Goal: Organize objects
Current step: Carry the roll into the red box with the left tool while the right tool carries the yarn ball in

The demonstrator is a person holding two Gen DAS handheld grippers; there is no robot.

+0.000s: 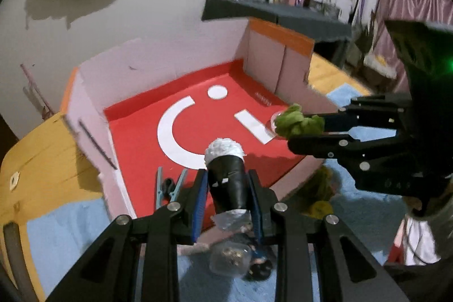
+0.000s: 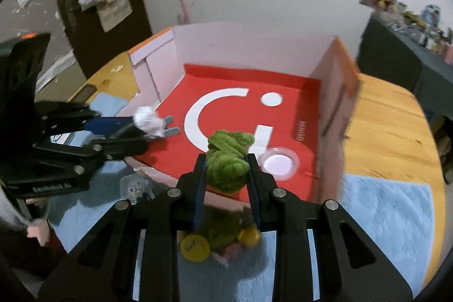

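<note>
Leftovers sat nearest on the blue mat (image 2: 382,217): yellow disc (image 2: 195,246), clear tub (image 1: 230,259). Left gripper (image 1: 228,183) pinched a black cup (image 1: 228,183), right gripper (image 2: 226,170) pinched green fuzz (image 2: 226,163), both over the box (image 2: 240,47) edge. Inside already: clothespin (image 1: 170,187), clear lid (image 2: 279,163). Roughly halfway, I'd judge.

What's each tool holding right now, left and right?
Left tool: closed on the black cone with white top.
Right tool: closed on the green fuzzy bundle.
</note>
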